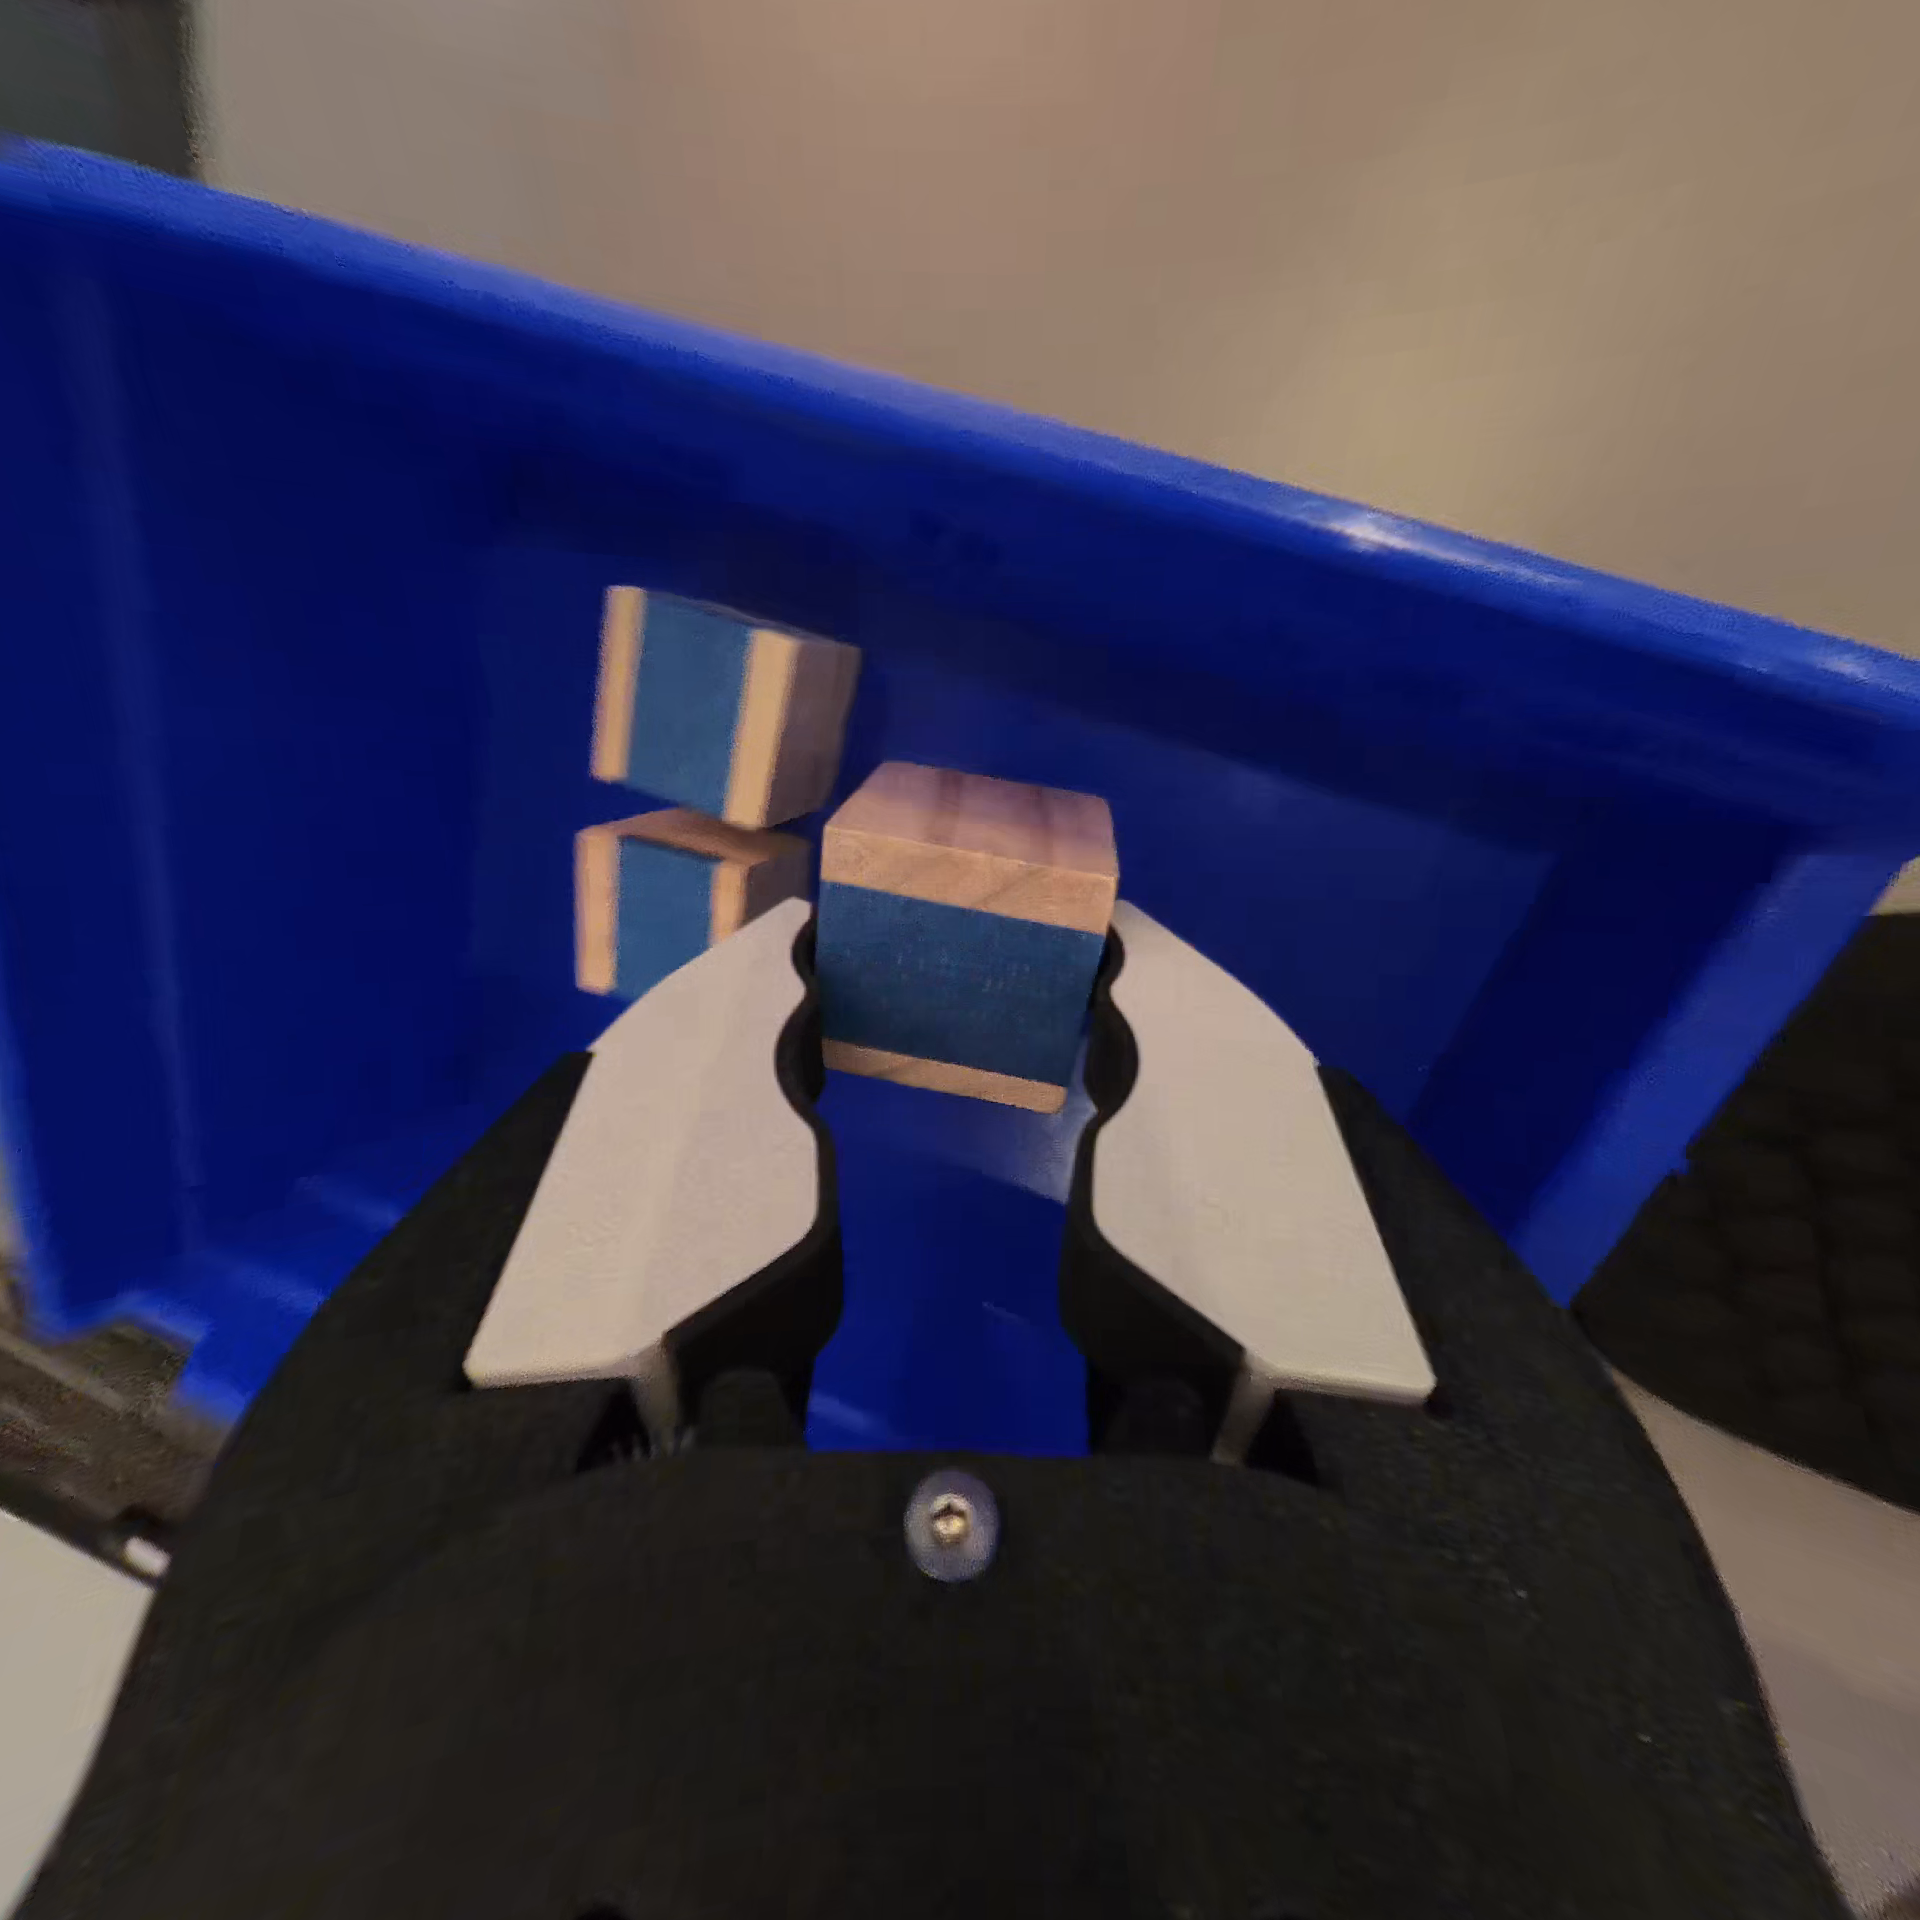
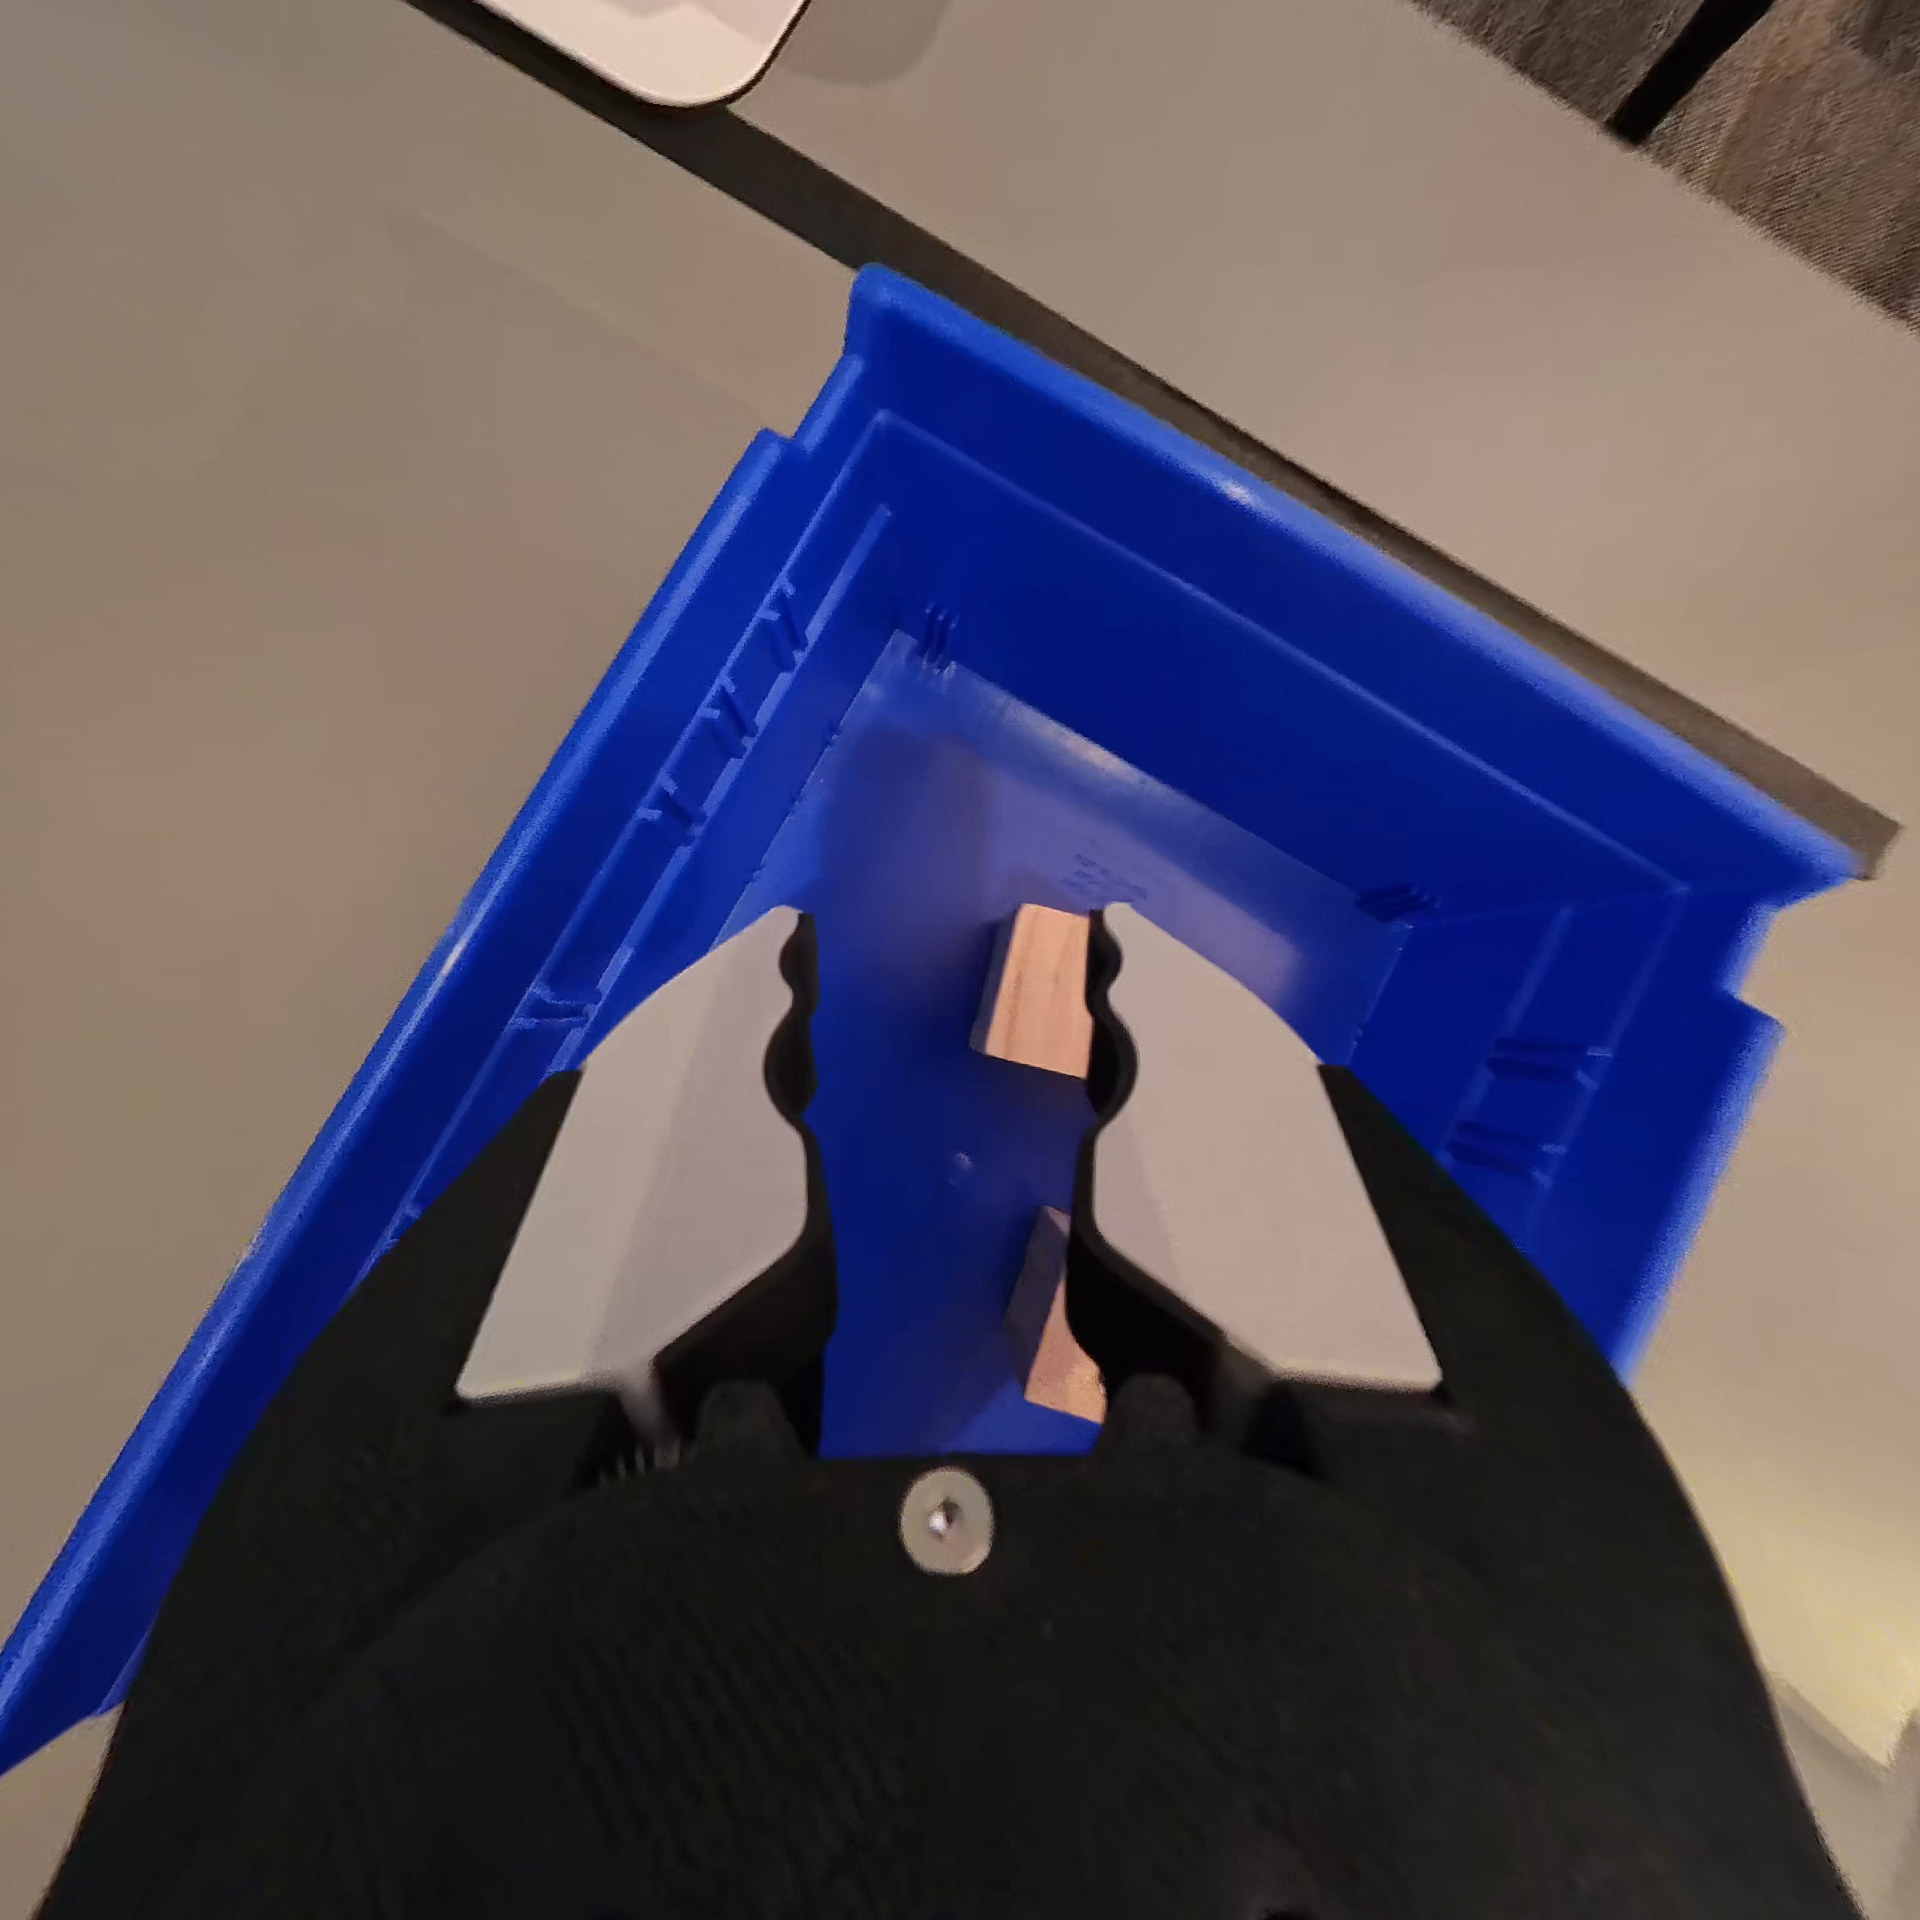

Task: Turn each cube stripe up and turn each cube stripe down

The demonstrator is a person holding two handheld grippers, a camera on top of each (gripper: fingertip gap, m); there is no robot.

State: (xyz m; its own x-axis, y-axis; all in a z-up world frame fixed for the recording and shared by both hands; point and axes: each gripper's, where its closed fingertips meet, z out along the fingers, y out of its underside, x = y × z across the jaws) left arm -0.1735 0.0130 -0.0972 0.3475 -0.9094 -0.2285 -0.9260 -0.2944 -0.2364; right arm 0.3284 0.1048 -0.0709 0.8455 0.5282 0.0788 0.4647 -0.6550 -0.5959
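- A striped wooden cube (image 1: 961, 935) was clamped in the left gripper (image 1: 956, 997) above the blue bin (image 1: 1351, 644).
- The right gripper (image 2: 951, 997) was held wide over the bin, nothing gripped.

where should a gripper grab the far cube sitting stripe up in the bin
Grip the far cube by its two plain wood side faces, coming straight down from above with the fingers running parallel to its blue stripe. It lies flat on the floor of the blue bin, apart from the walls, but the near cube sits close beside it, so avoid that gap.
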